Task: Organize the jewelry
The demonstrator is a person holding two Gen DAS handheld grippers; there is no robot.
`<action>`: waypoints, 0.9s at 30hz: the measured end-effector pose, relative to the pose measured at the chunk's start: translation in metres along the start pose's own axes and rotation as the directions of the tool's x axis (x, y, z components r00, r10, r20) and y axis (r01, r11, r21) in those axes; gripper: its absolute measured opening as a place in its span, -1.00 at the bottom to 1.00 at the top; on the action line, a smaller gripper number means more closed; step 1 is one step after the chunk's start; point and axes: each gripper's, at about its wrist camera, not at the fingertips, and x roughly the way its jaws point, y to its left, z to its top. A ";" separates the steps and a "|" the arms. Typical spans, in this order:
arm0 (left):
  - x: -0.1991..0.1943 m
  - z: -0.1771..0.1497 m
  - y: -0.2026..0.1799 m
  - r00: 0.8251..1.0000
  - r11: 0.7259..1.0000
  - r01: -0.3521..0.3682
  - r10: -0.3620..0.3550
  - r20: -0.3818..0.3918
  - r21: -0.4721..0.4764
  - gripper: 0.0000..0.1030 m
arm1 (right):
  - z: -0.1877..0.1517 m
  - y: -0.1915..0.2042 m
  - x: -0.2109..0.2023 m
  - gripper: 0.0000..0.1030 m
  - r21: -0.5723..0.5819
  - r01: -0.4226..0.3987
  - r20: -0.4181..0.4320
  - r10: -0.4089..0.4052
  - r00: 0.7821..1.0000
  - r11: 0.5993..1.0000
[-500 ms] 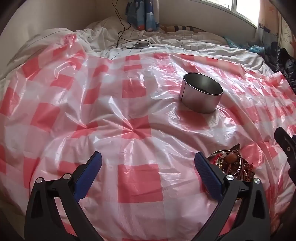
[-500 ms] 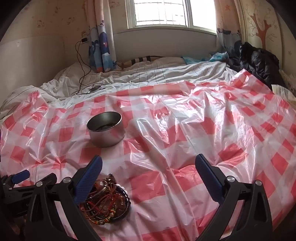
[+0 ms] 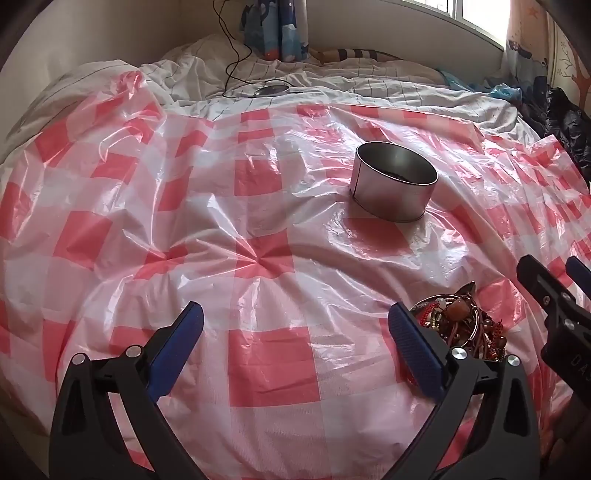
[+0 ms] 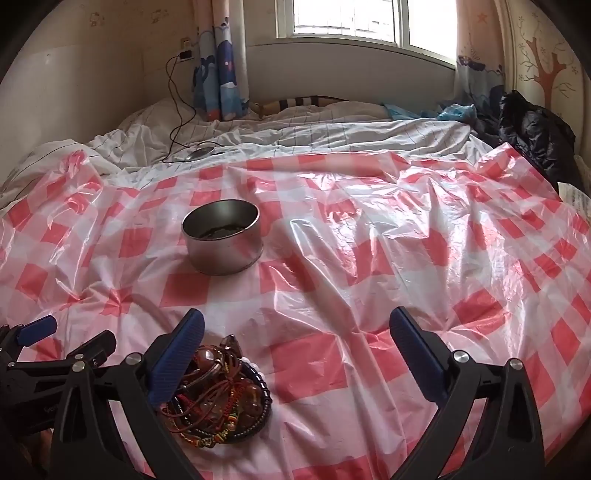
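Red-and-white checked plastic sheeting (image 3: 273,354) lay crinkled over a bed in the left wrist view, with white bedding (image 3: 369,92) bunched behind it at twelve o'clock. On the sheet, toward one o'clock, stood a round metal tin (image 3: 391,188), open-topped, something dark lying in its bottom. The left gripper (image 3: 295,332) hovered over bare sheeting at six o'clock, its jaws spread wide and holding nothing. Just behind its right blue finger, at about four o'clock, sat the jewelry pile (image 3: 461,325), a tangle of beads, cords and thin metal bangles, partly hidden by that finger. At three o'clock the right gripper (image 3: 561,291) reached in from the frame edge, near the pile but apart from it. A black cable (image 3: 231,62) ran down the wall to a small round device (image 3: 273,89) on the bedding.

Seen from the right wrist, the same sheeting (image 4: 369,295) spread toward a window (image 4: 351,22) at twelve o'clock and a blue patterned curtain (image 4: 218,85) at eleven. The tin (image 4: 223,240) stood at about ten o'clock, well apart from the jewelry pile (image 4: 221,406), which lay at seven o'clock just behind the left finger of the right gripper (image 4: 295,332). Those jaws were likewise spread wide with nothing between them. The left gripper (image 4: 55,354) showed at eight o'clock, beside the pile. A dark jacket (image 4: 535,136) was heaped at two o'clock.
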 end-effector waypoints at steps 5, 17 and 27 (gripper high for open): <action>-0.004 0.001 0.001 1.000 1.000 0.003 -0.003 0.017 0.009 0.88 | 0.000 0.001 0.002 0.87 -0.005 -0.012 -0.002 0.012 1.000 1.000; -0.003 0.003 -0.005 1.000 0.999 0.005 -0.006 0.019 0.052 0.88 | 0.003 0.004 -0.019 0.87 -0.022 0.017 0.084 -0.015 0.996 1.000; 0.000 0.003 -0.003 1.000 0.999 -0.003 0.003 0.011 0.049 0.87 | 0.007 -0.001 -0.041 0.87 -0.023 -0.027 0.212 0.031 0.977 0.999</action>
